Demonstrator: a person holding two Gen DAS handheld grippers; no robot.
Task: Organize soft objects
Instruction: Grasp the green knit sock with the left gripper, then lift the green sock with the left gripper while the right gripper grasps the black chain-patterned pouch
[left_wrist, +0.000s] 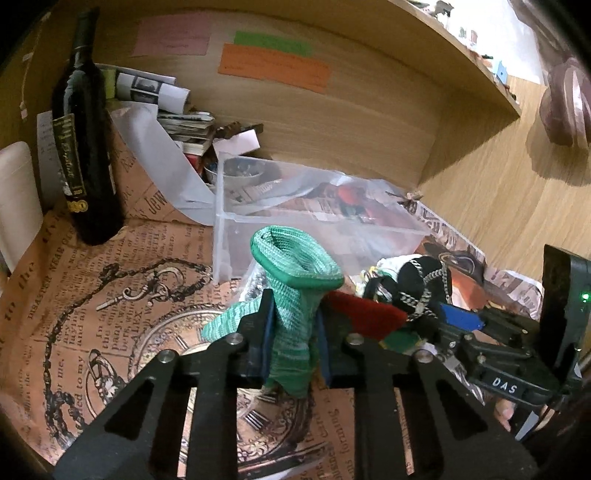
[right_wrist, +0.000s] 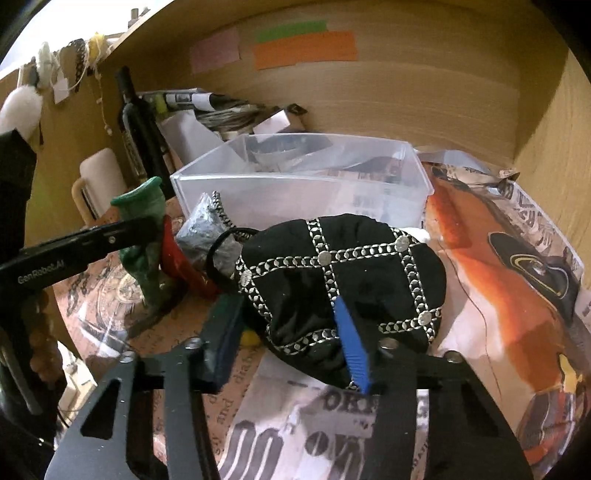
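Note:
My left gripper (left_wrist: 293, 328) is shut on a green knitted sock (left_wrist: 295, 273), held upright above the newspaper-print table; it also shows in the right wrist view (right_wrist: 142, 206). My right gripper (right_wrist: 291, 328) is closed around a black pouch with silver chain trim (right_wrist: 340, 280), its blue pad (right_wrist: 352, 347) pressing into the cloth. The pouch also shows in the left wrist view (left_wrist: 421, 280). A red cloth (left_wrist: 364, 314) and a grey glittery item (right_wrist: 208, 229) lie between the grippers. A clear plastic bin (right_wrist: 303, 177) stands just behind.
A dark wine bottle (left_wrist: 83, 147) stands at the back left beside a white container (left_wrist: 16, 192). Stacked papers and magazines (left_wrist: 184, 125) lie against the wooden back wall (left_wrist: 332, 122). A wooden side wall (right_wrist: 554, 147) closes the right.

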